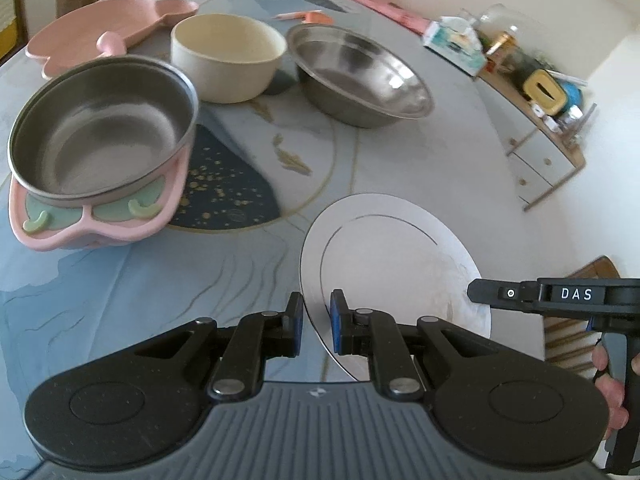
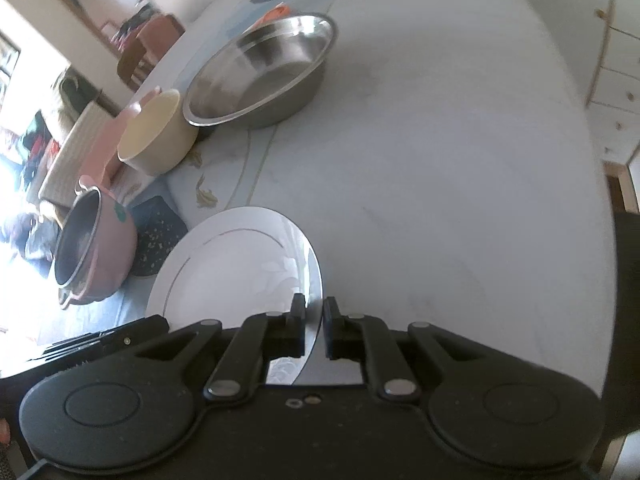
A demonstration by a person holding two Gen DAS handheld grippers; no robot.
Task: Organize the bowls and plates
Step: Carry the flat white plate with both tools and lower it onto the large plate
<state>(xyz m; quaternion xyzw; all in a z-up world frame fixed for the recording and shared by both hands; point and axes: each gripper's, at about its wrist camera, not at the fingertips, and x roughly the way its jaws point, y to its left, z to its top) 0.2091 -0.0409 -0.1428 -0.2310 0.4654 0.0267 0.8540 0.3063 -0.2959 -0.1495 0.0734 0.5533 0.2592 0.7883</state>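
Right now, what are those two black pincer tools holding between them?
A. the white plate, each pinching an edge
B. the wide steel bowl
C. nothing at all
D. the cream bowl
A: the left gripper and the right gripper each pinch the rim of the white plate, while the cream bowl and wide steel bowl sit untouched farther back on the table.

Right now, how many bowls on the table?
3. Steel-lined pink bowl at the left, cream bowl behind it beside the wide steel bowl. More may sit outside both views; the far metal item at the table's back edge is unclear.
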